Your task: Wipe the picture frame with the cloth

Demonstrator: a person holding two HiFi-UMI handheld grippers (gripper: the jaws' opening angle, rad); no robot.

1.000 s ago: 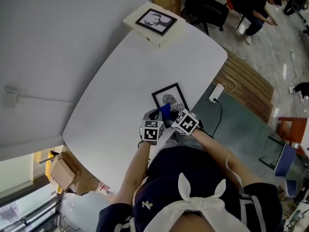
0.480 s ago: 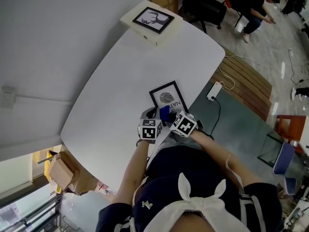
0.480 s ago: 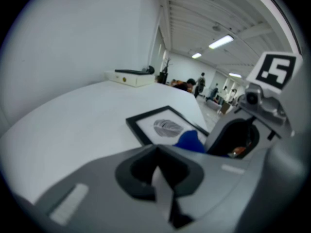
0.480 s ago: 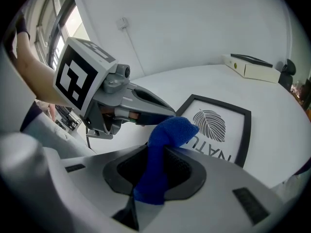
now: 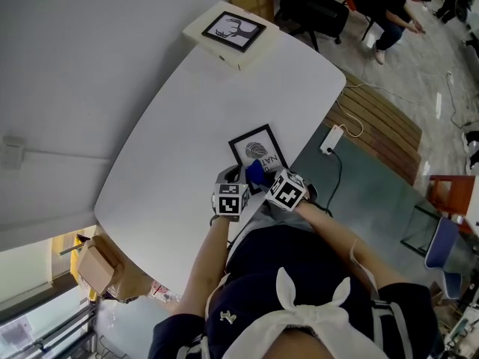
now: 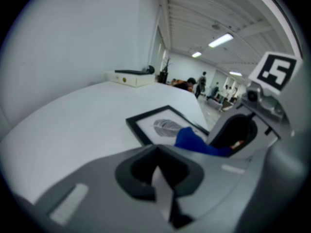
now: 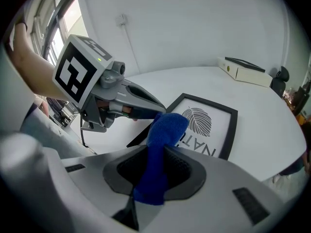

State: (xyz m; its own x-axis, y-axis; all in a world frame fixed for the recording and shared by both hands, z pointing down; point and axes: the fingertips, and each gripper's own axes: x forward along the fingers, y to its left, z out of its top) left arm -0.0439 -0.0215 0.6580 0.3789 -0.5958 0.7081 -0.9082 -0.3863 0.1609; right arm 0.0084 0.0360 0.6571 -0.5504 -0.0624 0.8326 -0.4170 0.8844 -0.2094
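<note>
Blue cloth (image 7: pixel 167 127) is hanging pinched in the right gripper (image 7: pixel 154 171) over the near edge of the black picture frame (image 5: pixel 259 149), which is lying flat on the white surface (image 5: pixel 194 111). The left gripper (image 6: pixel 158 178) is hovering beside it, pressed together and empty. Wiping looks barely begun; next the cloth needs pressing down and sweeping across the glass.

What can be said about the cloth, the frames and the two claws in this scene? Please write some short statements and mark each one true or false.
1. The right claw holds a blue cloth. True.
2. The left claw grips the frame. False: its jaws are together with nothing between them.
3. The frame stands upright. False: it lies flat on the table.
4. A second frame lies on a box at the table's far end. True.
</note>
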